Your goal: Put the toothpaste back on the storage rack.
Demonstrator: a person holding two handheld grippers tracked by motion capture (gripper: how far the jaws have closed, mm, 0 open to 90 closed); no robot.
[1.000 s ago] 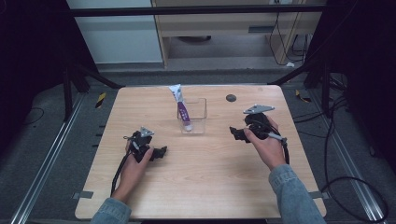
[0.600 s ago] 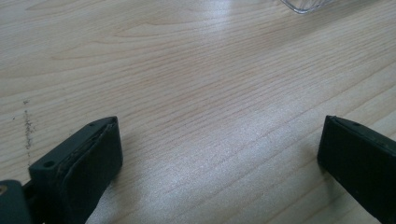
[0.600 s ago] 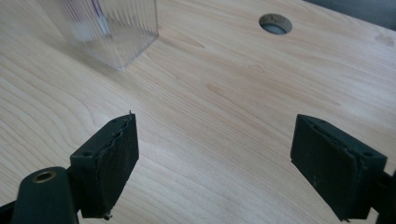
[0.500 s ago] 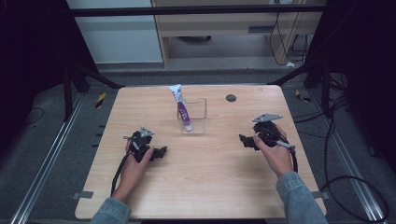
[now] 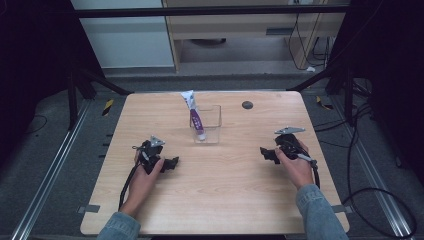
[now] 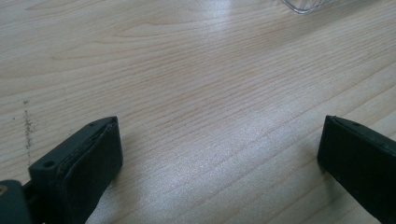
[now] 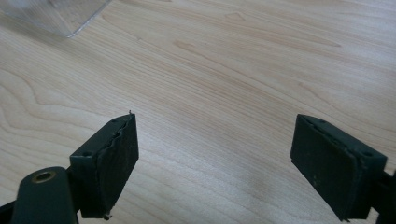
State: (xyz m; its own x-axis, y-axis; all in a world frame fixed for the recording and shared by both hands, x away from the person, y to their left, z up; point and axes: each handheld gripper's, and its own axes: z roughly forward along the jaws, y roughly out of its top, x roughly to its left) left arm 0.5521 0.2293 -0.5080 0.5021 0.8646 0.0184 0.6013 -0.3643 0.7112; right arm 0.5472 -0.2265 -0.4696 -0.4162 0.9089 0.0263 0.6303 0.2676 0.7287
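Clear plastic, the cup [image 5: 211,122] is probably light and slippery, holding a soft tube [image 5: 196,116] best pinched near its flat upper end. Left gripper [image 5: 171,163] and right gripper [image 5: 264,152] flank the cup, jaws wide and empty.

A light wooden bench [image 5: 220,200] stands on a dark grey floor [image 5: 60,170]. A small dark round disc [image 5: 247,104] lies near its far edge. Beyond the bench stands a pale cabinet [image 5: 135,40] beside a wooden desk [image 5: 235,30]. Black cables [image 5: 370,195] trail over the floor at right.
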